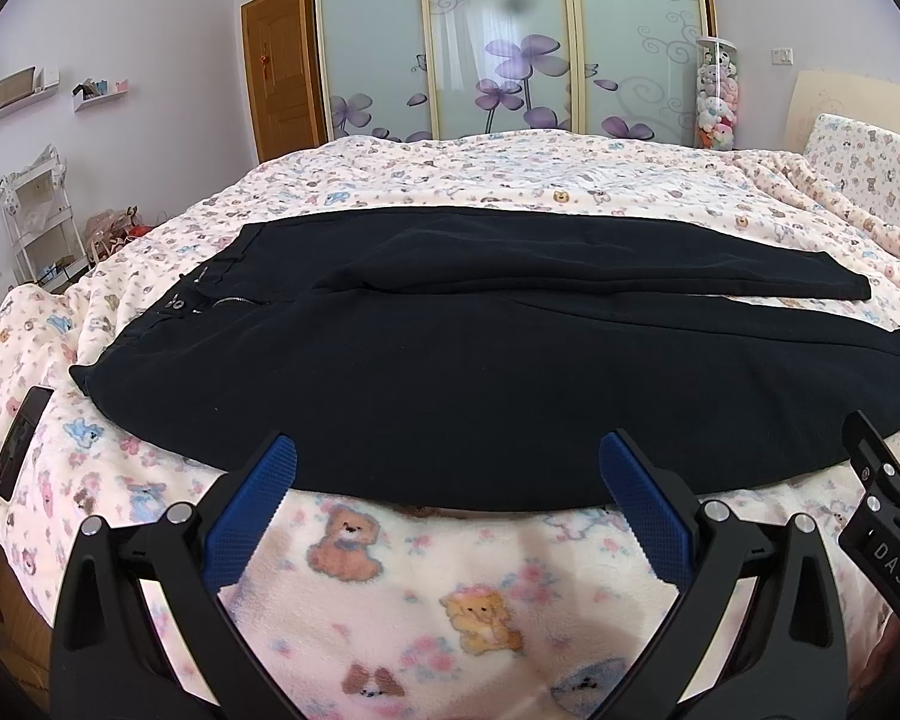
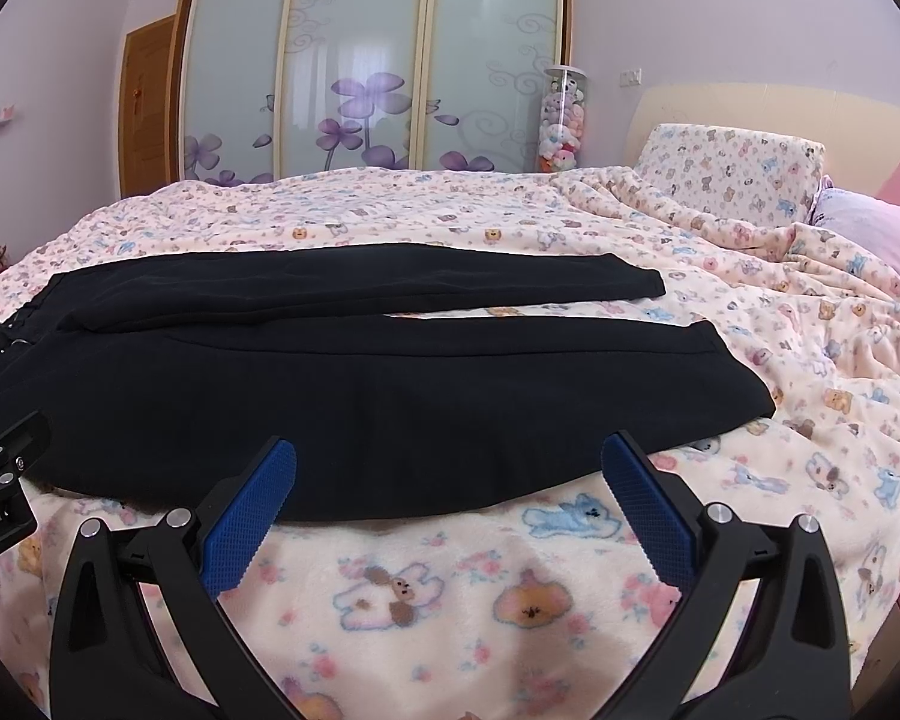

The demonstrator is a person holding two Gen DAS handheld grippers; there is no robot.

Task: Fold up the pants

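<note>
Black pants (image 1: 480,372) lie flat on the bed, waistband with zipper to the left, both legs running to the right with a narrow gap between them. They also show in the right wrist view (image 2: 342,396). My left gripper (image 1: 447,450) is open and empty, hovering at the pants' near edge toward the waist end. My right gripper (image 2: 449,450) is open and empty at the near edge of the near leg, toward the cuff end. The right gripper's body shows at the left wrist view's right edge (image 1: 882,516).
The bed has a pink teddy-bear blanket (image 1: 450,588). A black phone (image 1: 21,441) lies on it at the left. A pillow (image 2: 732,171) and headboard are at the right. A sliding-door wardrobe (image 1: 510,42) stands behind the bed.
</note>
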